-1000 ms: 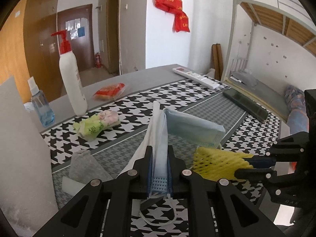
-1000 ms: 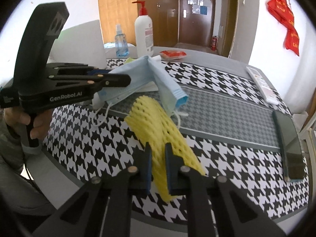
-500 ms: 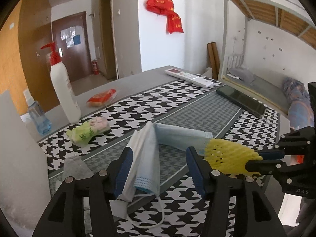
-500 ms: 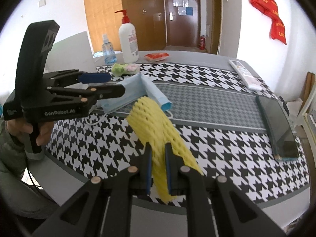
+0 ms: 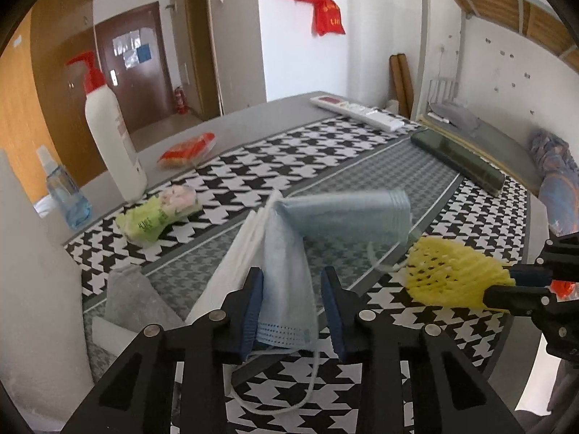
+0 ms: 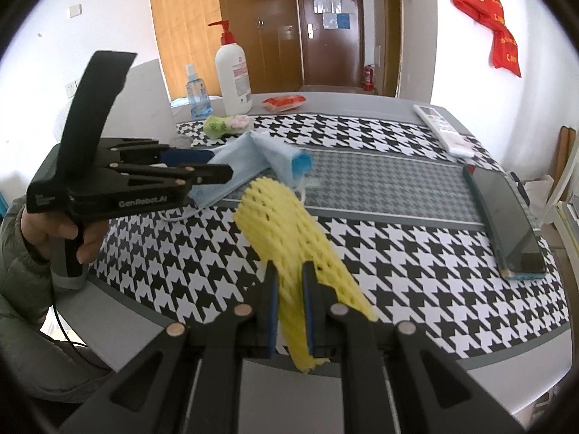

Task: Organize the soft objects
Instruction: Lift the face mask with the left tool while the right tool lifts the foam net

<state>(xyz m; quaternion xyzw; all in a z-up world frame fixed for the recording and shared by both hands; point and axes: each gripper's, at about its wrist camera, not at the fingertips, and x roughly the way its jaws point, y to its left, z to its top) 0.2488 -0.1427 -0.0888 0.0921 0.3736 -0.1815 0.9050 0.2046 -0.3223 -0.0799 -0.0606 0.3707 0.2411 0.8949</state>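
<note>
A light blue face mask lies folded on the houndstooth mat, its near end between the open fingers of my left gripper; it also shows in the right wrist view, with the left gripper at it. My right gripper is shut on a yellow foam net sleeve and holds it above the mat's front part. The sleeve shows at the right of the left wrist view. A green and pink soft packet lies further back on the left.
A white pump bottle, a blue spray bottle and a red packet stand at the back left. A remote and a dark phone lie at the right. A grey pouch lies by a white board.
My left gripper opened and let go of the face mask, which dropped onto the mat. It has since narrowed somewhat around the mask's near end. The right gripper keeps the yellow sleeve.
</note>
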